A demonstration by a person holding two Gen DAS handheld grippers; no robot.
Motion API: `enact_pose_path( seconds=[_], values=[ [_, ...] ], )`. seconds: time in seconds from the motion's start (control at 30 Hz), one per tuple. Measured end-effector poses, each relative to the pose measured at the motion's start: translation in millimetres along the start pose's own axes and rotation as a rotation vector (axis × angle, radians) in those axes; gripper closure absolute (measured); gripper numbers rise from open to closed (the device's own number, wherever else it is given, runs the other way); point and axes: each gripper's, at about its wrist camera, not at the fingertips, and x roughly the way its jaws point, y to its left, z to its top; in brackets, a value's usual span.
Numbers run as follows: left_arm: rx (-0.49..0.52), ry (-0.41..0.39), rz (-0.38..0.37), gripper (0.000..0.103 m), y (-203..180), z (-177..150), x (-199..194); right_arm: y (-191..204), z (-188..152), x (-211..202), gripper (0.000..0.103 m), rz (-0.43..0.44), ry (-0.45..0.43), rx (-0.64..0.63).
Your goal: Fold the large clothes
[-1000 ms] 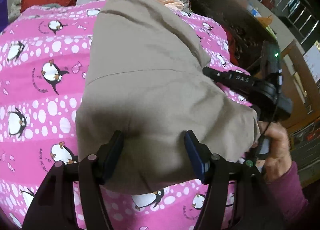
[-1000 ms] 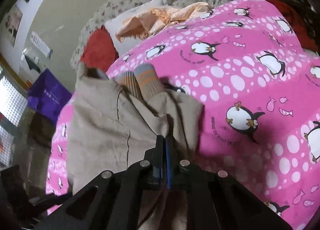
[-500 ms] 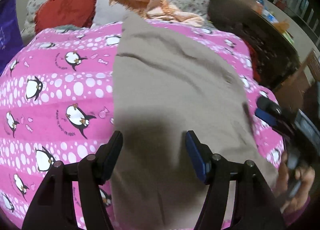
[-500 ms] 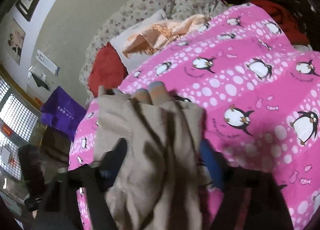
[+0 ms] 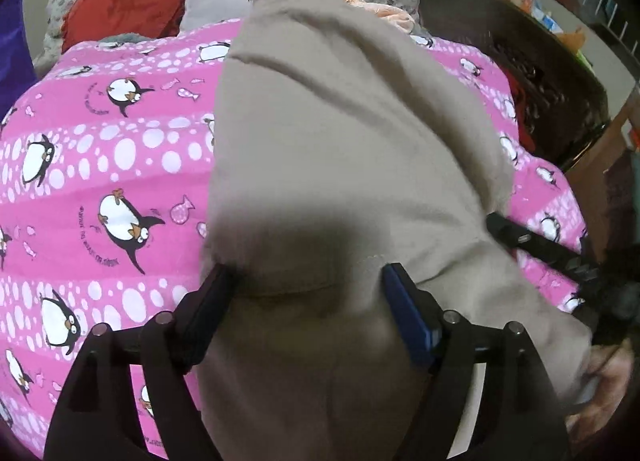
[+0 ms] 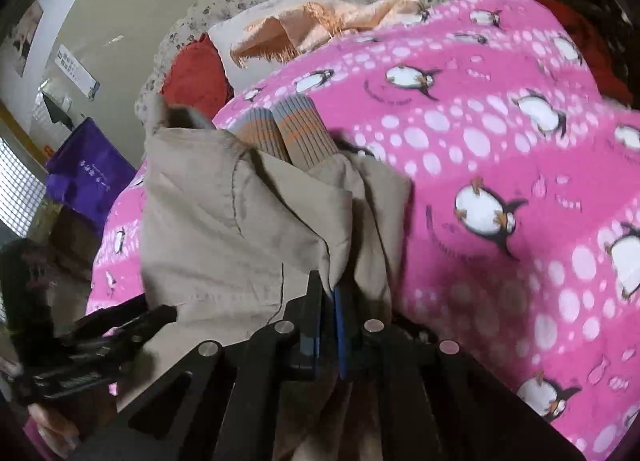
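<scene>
Since a moment ago, our right gripper [image 6: 328, 293] had snapped shut, pinching a fold of the big beige cloth garment [image 5: 340, 141]. Our left gripper [image 5: 304, 297] was opening, fingers either side of the garment's near end, not squeezing it. We saw the garment lying long, running away from us over the pink penguin blanket [image 5: 100, 165]. Farther back sat a red cushion [image 5: 128, 1].
</scene>
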Motion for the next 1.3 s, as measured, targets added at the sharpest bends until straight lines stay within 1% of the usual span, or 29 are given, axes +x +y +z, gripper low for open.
enact_pose_path(
  seconds=[0.1, 0.13, 0.17, 0.2, 0.3, 0.4, 0.43, 0.47, 0.53, 0.57, 0.67, 0.73, 0.8, 0.83, 0.87, 0.9, 0.93, 0.97, 1.0, 1.03, 1.07, 1.1, 1.17, 1.2, 1.23, 1.27, 1.3],
  values=[
    [-0.051, 0.004, -0.036, 0.025, 10, -2, -5, 1, -2, -31, 0.073, 0.035, -0.022, 0.019],
    [-0.062, 0.007, -0.046, 0.025, 13, -2, -6, 3, -3, -38, 0.055, 0.054, -0.014, 0.021],
    [-0.064, 0.009, -0.046, 0.025, 13, -2, -7, 5, -8, -49, 0.046, 0.093, -0.002, 0.026],
    [-0.064, 0.01, -0.043, 0.025, 14, -3, -8, 9, -14, -56, 0.045, 0.124, 0.005, 0.022],
    [-0.07, 0.007, -0.046, 0.025, 16, -5, -15, 25, -29, -66, 0.045, 0.181, 0.03, -0.014],
    [-0.114, 0.005, -0.066, 0.025, 22, -9, -25, 31, -46, -57, 0.046, 0.215, 0.087, -0.001],
    [-0.127, 0.006, -0.074, 0.025, 24, -10, -28, 33, -51, -54, 0.059, 0.221, 0.094, -0.006],
    [-0.134, 0.009, -0.079, 0.025, 26, -11, -30, 37, -57, -52, 0.089, 0.201, 0.091, -0.044],
    [-0.127, 0.02, -0.08, 0.025, 27, -16, -34, 35, -66, -52, 0.09, 0.119, 0.064, -0.077],
    [-0.119, 0.021, -0.079, 0.025, 27, -18, -35, 27, -75, -50, 0.09, 0.103, 0.068, -0.057],
    [-0.106, 0.038, -0.075, 0.025, 28, -31, -31, 8, -94, -31, 0.091, 0.045, 0.117, -0.025],
    [-0.11, 0.055, -0.086, 0.025, 30, -36, -25, -3, -104, -22, 0.091, 0.05, 0.14, 0.017],
    [-0.121, 0.048, -0.087, 0.025, 32, -36, -25, -4, -104, -27, 0.091, 0.065, 0.144, 0.027],
    [-0.12, 0.044, -0.085, 0.025, 33, -34, -25, -2, -101, -31, 0.088, 0.072, 0.139, 0.024],
    [-0.115, 0.041, -0.085, 0.025, 31, -33, -24, -1, -93, -41, 0.079, 0.093, 0.114, 0.035],
    [-0.107, 0.042, -0.085, 0.025, 30, -32, -23, -2, -86, -50, 0.073, 0.098, 0.086, 0.053],
    [-0.104, 0.043, -0.086, 0.025, 28, -32, -23, -2, -79, -58, 0.056, 0.101, 0.054, 0.069],
    [-0.104, 0.044, -0.089, 0.025, 26, -31, -21, -2, -66, -69, 0.042, 0.111, -0.006, 0.083],
    [-0.107, 0.045, -0.096, 0.025, 26, -30, -20, -2, -55, -75, 0.036, 0.113, -0.047, 0.089],
    [-0.112, 0.047, -0.1, 0.025, 26, -31, -19, -1, -45, -76, 0.028, 0.096, -0.075, 0.095],
    [-0.115, 0.047, -0.099, 0.025, 26, -31, -18, 1, -28, -72, 0.027, 0.055, -0.094, 0.102],
    [-0.118, 0.047, -0.099, 0.024, 27, -32, -17, 3, -17, -64, 0.027, 0.042, -0.092, 0.101],
    [-0.126, 0.05, -0.096, 0.023, 26, -32, -16, 8, 6, -35, 0.028, 0.034, -0.064, 0.106],
    [-0.126, 0.05, -0.093, 0.023, 25, -32, -16, 9, 13, -22, 0.031, 0.039, -0.045, 0.111],
    [-0.12, 0.048, -0.084, 0.023, 24, -32, -16, 11, 18, -13, 0.055, 0.055, -0.026, 0.108],
    [-0.111, 0.044, -0.072, 0.023, 23, -32, -16, 13, 21, -4, 0.096, 0.065, -0.009, 0.086],
    [-0.097, 0.039, -0.059, 0.023, 21, -31, -17, 17, 23, -1, 0.097, 0.051, -0.011, 0.065]
  ],
)
